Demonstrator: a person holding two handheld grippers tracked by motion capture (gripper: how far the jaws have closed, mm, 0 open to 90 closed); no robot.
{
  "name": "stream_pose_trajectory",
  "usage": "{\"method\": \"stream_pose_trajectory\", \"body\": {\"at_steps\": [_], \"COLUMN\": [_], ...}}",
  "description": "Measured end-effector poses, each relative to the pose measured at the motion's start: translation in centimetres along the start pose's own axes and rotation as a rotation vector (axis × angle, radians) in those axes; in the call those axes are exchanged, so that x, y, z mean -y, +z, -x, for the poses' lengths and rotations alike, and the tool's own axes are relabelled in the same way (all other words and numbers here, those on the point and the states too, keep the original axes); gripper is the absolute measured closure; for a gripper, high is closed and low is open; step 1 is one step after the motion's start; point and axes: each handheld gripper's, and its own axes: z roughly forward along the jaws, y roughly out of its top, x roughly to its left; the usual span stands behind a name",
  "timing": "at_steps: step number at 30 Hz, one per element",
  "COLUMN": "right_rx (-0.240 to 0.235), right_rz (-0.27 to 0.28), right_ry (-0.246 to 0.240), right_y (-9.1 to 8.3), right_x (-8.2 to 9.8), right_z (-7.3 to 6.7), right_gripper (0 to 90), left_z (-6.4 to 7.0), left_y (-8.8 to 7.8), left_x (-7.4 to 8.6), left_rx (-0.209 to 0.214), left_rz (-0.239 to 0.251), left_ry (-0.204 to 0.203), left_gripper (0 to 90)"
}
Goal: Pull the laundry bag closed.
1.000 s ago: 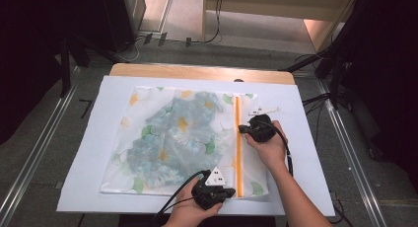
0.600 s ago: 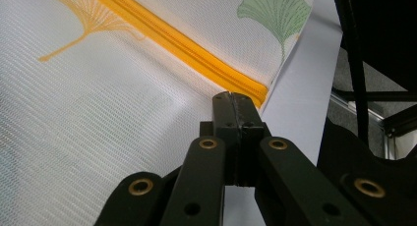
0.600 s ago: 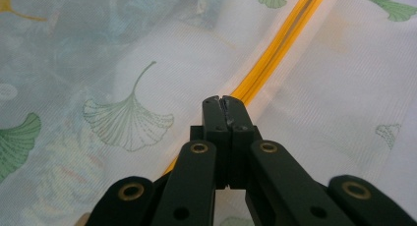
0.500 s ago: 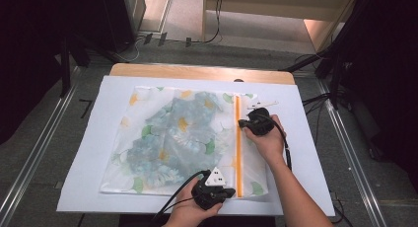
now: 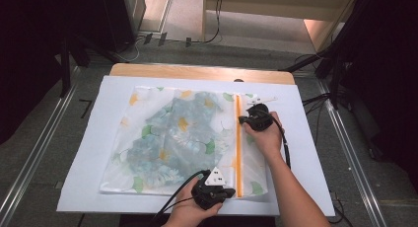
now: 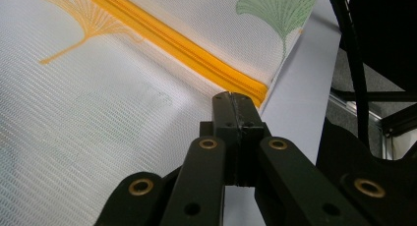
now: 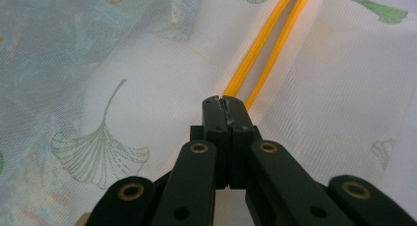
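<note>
On the worktop, seen from above, a mesh bag with an orange zipper is laid flat. Left tongs are placed at the zipper's near end, right tongs toward its far end. Along the left tongs, jaws are pressed together at the zipper end. Along the right tongs, jaws are closed where the zipper splits; what they pinch cannot be told.
</note>
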Motion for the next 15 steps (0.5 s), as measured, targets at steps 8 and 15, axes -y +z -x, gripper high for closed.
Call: {"method": "stream_pose_trajectory", "body": {"at_steps": [8,15], "right_rx": [0.023,0.043], "right_rz": [0.002,0.028], "right_ry": [-0.002,0.037], "right_y": [1.0,1.6], "right_x": [-1.4,-3.1], "right_z": [0.5,1.5], "right_gripper": [90.0,90.0], "left_z": [-0.1,-0.1], "left_y": [0.0,0.0], "left_x": [0.0,0.0], "left_rx": [0.008,0.016], "left_rz": [-0.005,-0.004], "left_ry": [-0.006,-0.007], "left_gripper": [90.0,90.0]}}
